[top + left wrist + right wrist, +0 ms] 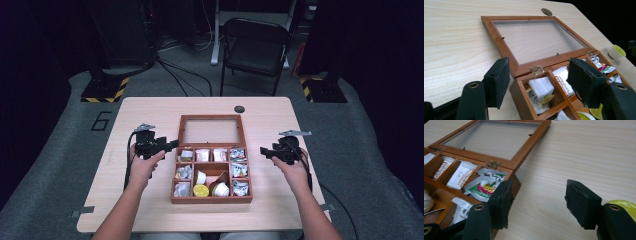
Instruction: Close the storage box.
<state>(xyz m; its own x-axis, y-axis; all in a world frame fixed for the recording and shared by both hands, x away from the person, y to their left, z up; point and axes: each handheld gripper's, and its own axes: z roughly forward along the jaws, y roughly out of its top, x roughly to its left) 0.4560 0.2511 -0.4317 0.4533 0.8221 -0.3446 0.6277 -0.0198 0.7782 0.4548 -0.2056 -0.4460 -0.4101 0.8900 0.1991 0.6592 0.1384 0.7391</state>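
High view: we see a pale wooden table (150, 112), a chair (255, 47) beyond. Our wooden box (211, 192) lies open, packets inside; left gripper (170, 146) and right gripper (265, 152) flank it, jaws apart, holding nothing.

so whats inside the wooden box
The wooden box, its glass lid laid open flat, holds white tea sachets, crinkled foil packets and small round pods in compartments. What lies beneath those top packets is covered.

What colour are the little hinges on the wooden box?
Shiny gold, like brass. The small metal hinge on the reddish-brown wooden compartment box shows best in the left gripper view.
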